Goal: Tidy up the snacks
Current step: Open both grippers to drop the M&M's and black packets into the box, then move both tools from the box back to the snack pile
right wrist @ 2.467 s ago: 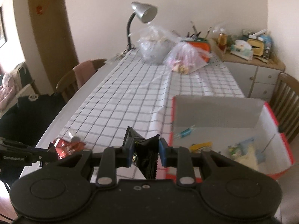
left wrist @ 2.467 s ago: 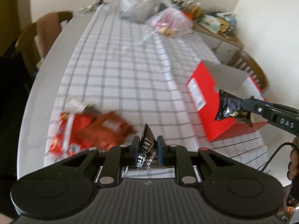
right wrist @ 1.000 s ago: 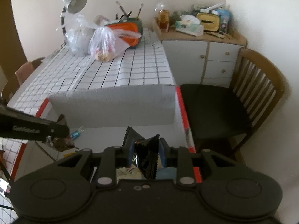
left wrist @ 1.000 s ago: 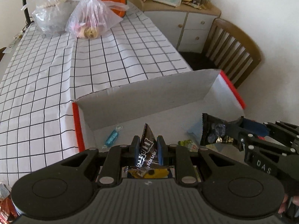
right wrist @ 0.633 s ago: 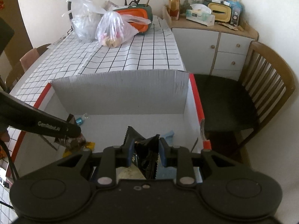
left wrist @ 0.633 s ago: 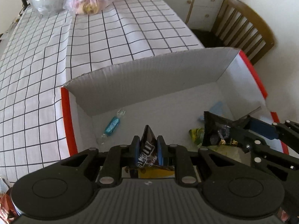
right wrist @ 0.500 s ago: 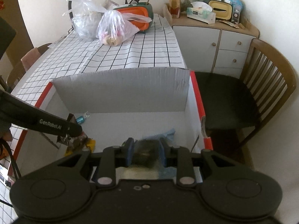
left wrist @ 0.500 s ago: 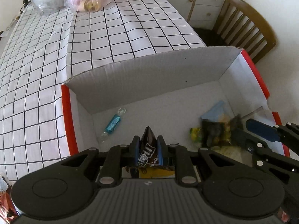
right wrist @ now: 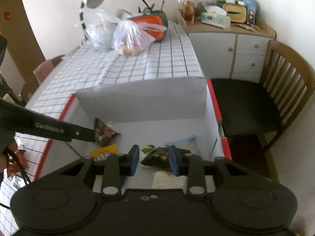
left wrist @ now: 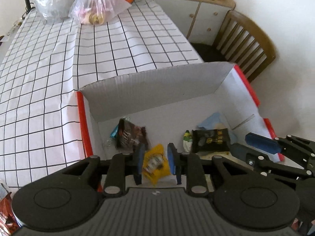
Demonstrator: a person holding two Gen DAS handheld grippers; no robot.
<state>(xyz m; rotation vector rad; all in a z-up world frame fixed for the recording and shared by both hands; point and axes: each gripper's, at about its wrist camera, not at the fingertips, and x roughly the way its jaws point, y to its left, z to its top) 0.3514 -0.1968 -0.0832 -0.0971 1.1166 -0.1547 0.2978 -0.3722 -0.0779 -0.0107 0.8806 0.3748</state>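
Note:
A red box with a white inside (left wrist: 83, 118) (right wrist: 213, 100) sits on the checked table. My left gripper (left wrist: 155, 162) is open and empty above the box; the brown M&M's packet (left wrist: 131, 135) (right wrist: 103, 133) lies on the box floor just ahead of it. My right gripper (right wrist: 153, 162) is open and empty above the box; the black snack packet (left wrist: 211, 140) (right wrist: 157, 154) lies below it. A yellow packet (left wrist: 156, 162) (right wrist: 103, 151), a blue candy (left wrist: 114, 132) and a light blue packet (left wrist: 213, 120) also lie inside.
Red snack packets (left wrist: 5, 209) (right wrist: 18, 158) lie on the table left of the box. Two plastic bags (left wrist: 98, 5) (right wrist: 128, 35) and a lamp (right wrist: 90, 2) stand at the far end. A wooden chair (right wrist: 283, 90) and a cabinet (right wrist: 230, 53) are at the right.
Both grippers moved over the box and opened. The M&M's packet dropped from the left one and the black packet from the right one onto the box floor.

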